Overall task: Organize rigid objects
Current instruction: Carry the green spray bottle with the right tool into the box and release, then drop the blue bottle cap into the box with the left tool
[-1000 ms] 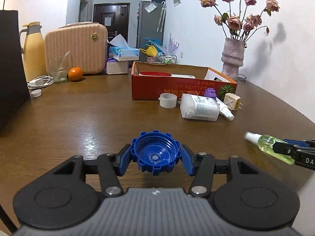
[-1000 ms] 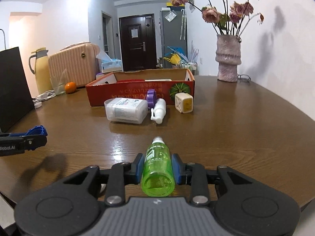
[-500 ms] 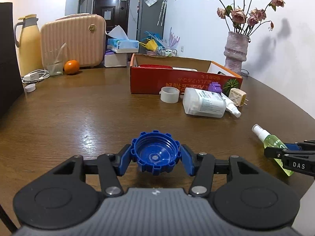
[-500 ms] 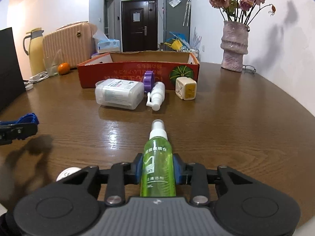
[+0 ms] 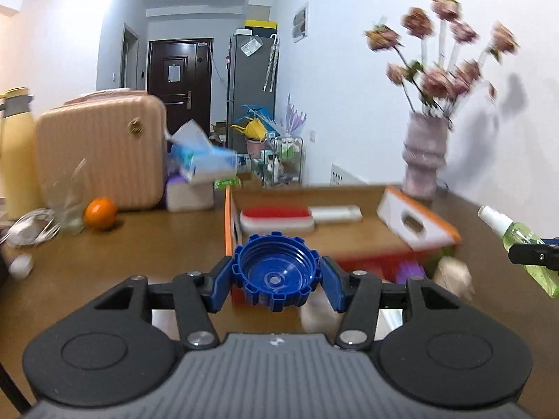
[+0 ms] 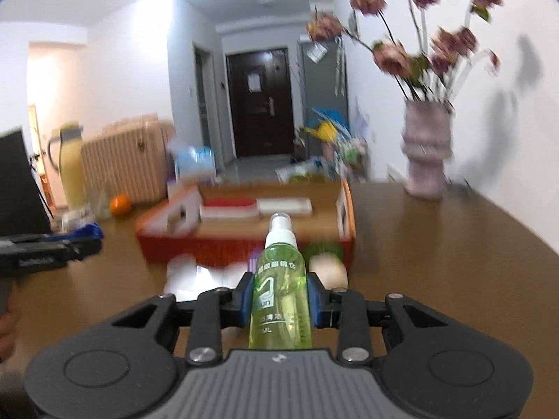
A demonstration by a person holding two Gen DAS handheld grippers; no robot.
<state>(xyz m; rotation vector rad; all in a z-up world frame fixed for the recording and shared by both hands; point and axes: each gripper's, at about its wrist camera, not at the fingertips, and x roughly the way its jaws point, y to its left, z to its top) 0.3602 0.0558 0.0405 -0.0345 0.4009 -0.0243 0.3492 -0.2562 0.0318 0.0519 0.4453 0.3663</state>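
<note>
My left gripper (image 5: 276, 276) is shut on a blue ridged bottle cap (image 5: 276, 270), held in the air just before the near wall of the red cardboard box (image 5: 229, 230). My right gripper (image 6: 279, 296) is shut on a green spray bottle (image 6: 279, 289) with a white nozzle pointing forward, also raised in front of the box (image 6: 244, 244). The spray bottle (image 5: 524, 248) shows at the right edge of the left wrist view. Inside the box lie a red-and-white case (image 5: 276, 218) and a white bar (image 5: 335, 212). Both views are blurred.
A white bottle (image 6: 195, 276), a purple item (image 5: 408, 270) and a cream cube (image 6: 328, 269) lie on the wooden table before the box. A vase of flowers (image 6: 426, 153) stands at right; a pink suitcase (image 5: 101, 153), an orange (image 5: 101, 213) and a yellow jug (image 5: 15, 153) at left.
Both grippers have risen and moved forward toward the red box, carrying the cap and the spray bottle. The box now looms much closer and its inside is visible.
</note>
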